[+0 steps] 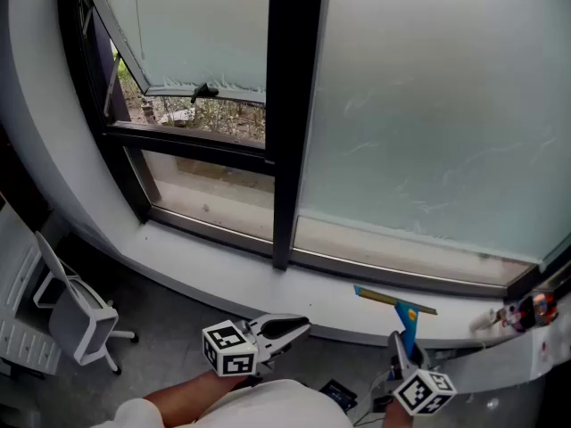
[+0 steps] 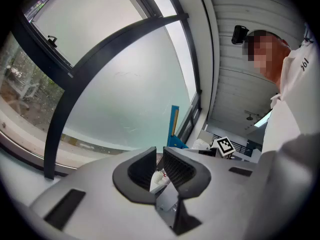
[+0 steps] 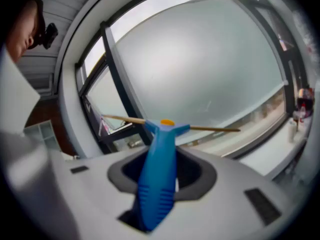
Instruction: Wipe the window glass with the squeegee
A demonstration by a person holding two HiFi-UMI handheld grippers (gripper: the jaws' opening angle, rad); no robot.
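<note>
now the right tool point(image 3: 161, 176) clamps the squeegee point(image 3: 158, 144) near the glass point(image 3: 200, 69).

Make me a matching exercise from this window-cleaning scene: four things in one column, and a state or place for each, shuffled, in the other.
Things:
1. squeegee
2. left gripper
3. small window
4. chair

States or places:
A. tilted open
B. shut, with nothing held
C. at the head view's lower left
D. clamped by its blue handle in the right gripper

Pairs: 1-D, 2-B, 3-A, 4-C
</note>
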